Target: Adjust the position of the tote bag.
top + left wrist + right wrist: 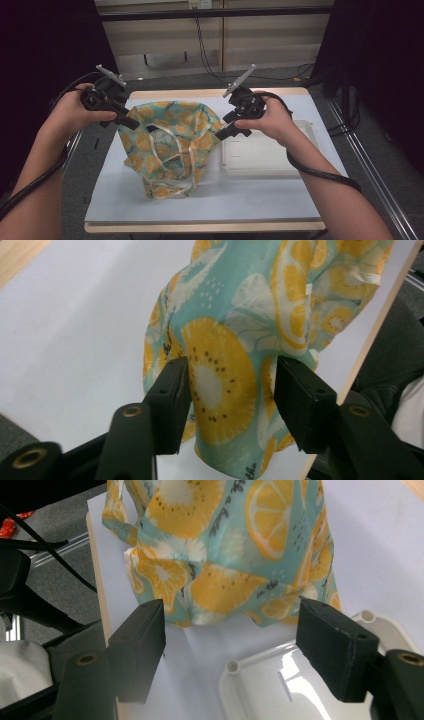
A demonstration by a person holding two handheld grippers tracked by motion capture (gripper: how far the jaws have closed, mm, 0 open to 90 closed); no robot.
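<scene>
High view shows a person's two forearms reaching in from the near edge, each hand carrying a hand-held gripper toward a cloth bag [170, 145] printed with orange and lemon slices on teal. The bag stands in a loose heap left of the middle of the white tabletop [260, 200], its pale straps [172, 155] draped down the near side. The bag appears propped up rather than flat, probably because it is being shaken open or lifted by its top corners.

At the left, the left hand-held gripper [131, 123] sits at the bag's upper left corner. From the left gripper view, the left hand-held gripper [230, 390] has a fold of the printed cloth [220, 390] lying between its two black jaws; the jaws stand partly apart, and I judge the pads are near the fabric without clearly pinching it, so it counts as open around the cloth.

At the right, the right hand-held gripper [220, 135] points at the bag's upper right edge. In the right gripper view, the right hand-held gripper [230, 645] has its jaws wide and bare, with the bag's lower hem [230, 615] just beyond them and nothing between the pads.

A shallow white tray [265, 155] lies just right of the bag, touching or nearly touching it, likely waiting as the place where the bag or its contents will go. A matched grip on both corners seems to be the aim.
</scene>
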